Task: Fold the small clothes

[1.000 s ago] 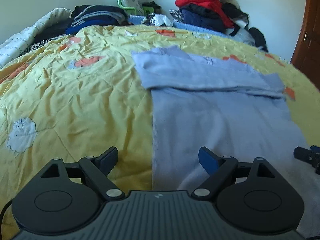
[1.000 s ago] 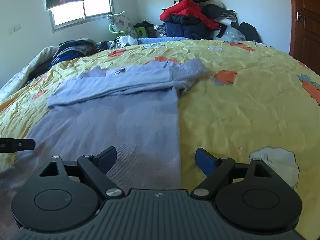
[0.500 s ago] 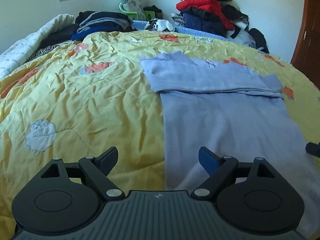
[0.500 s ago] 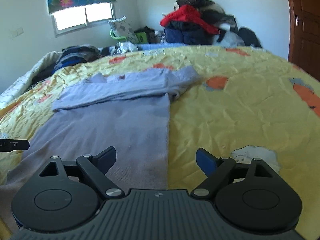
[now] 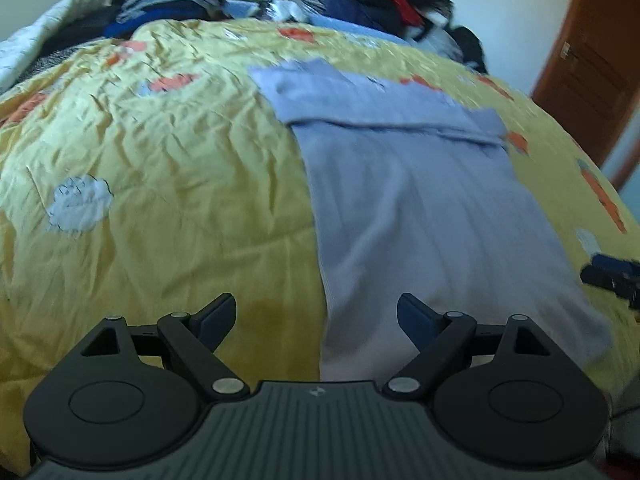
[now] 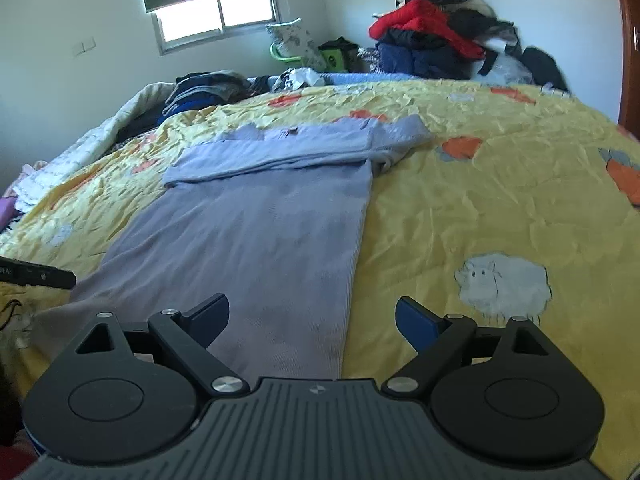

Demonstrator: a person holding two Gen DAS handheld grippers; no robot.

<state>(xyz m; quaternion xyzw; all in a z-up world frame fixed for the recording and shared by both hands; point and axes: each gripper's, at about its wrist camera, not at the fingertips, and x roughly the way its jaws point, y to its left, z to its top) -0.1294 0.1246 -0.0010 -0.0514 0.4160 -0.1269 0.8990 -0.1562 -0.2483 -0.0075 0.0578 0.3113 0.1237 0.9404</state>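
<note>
A light blue long-sleeved garment (image 5: pixel 416 200) lies flat on the yellow bedspread (image 5: pixel 160 184), its sleeves folded across the far end. It also shows in the right wrist view (image 6: pixel 260 240). My left gripper (image 5: pixel 316 312) is open and empty, above the garment's near left edge. My right gripper (image 6: pixel 312 312) is open and empty, above the near right edge. The right gripper's tip (image 5: pixel 612 276) shows at the right edge of the left view; the left gripper's tip (image 6: pixel 36 274) shows at the left edge of the right view.
Piles of clothes sit at the far side of the bed: a red and dark heap (image 6: pixel 436 40) and a dark folded stack (image 6: pixel 208 88). A wooden door (image 5: pixel 588 64) stands at the right. A window (image 6: pixel 216 16) is in the far wall.
Both grippers have pulled back toward the near end of the garment and risen a little. The left view has tilted downward. Both stay open and empty.
</note>
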